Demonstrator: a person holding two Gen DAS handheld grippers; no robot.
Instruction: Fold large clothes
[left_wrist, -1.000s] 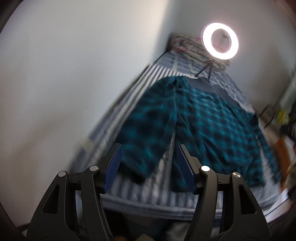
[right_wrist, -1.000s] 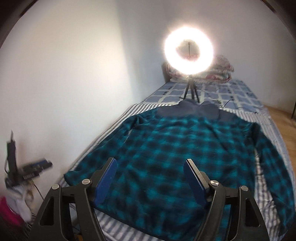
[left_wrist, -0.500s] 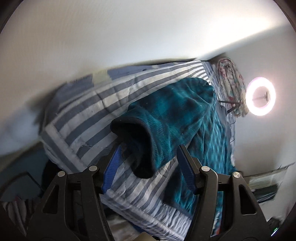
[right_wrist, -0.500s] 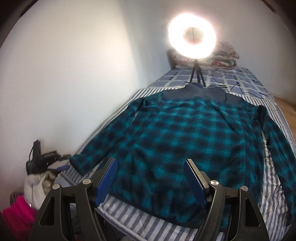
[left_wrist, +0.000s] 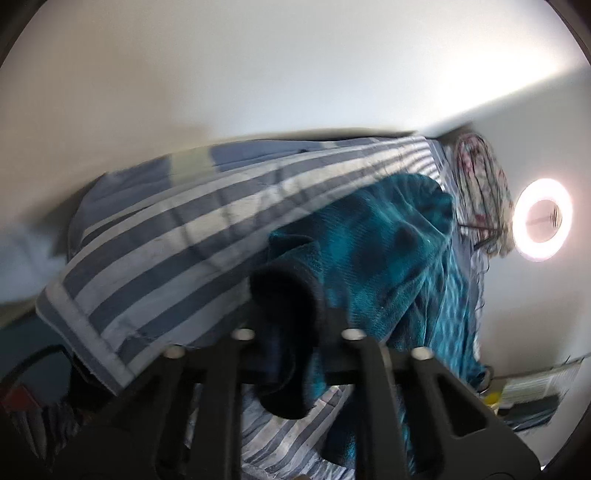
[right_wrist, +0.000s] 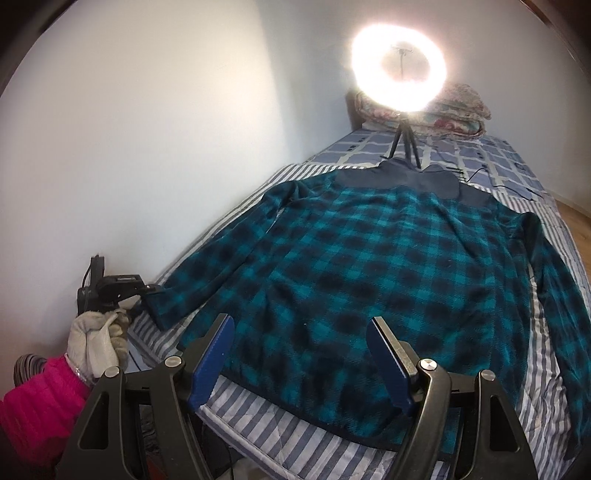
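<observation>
Left wrist view: blurred; left gripper (left_wrist: 291, 332) fingertips buried in dark sleeve cuff (left_wrist: 284, 295), jaws closing on it; half second ago stood wide around cuff.

Right wrist view: right gripper (right_wrist: 301, 354) jaws wide, empty, over hem of teal plaid shirt (right_wrist: 369, 266), flat on striped bed (right_wrist: 258, 413); unchanged. Gloved hand (right_wrist: 96, 341) holds left gripper at sleeve end.

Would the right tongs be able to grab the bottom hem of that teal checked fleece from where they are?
Probably yes. The right tongs stand open just above the teal checked fleece's near hem on the striped bedcover, with nothing between them and it.
</observation>
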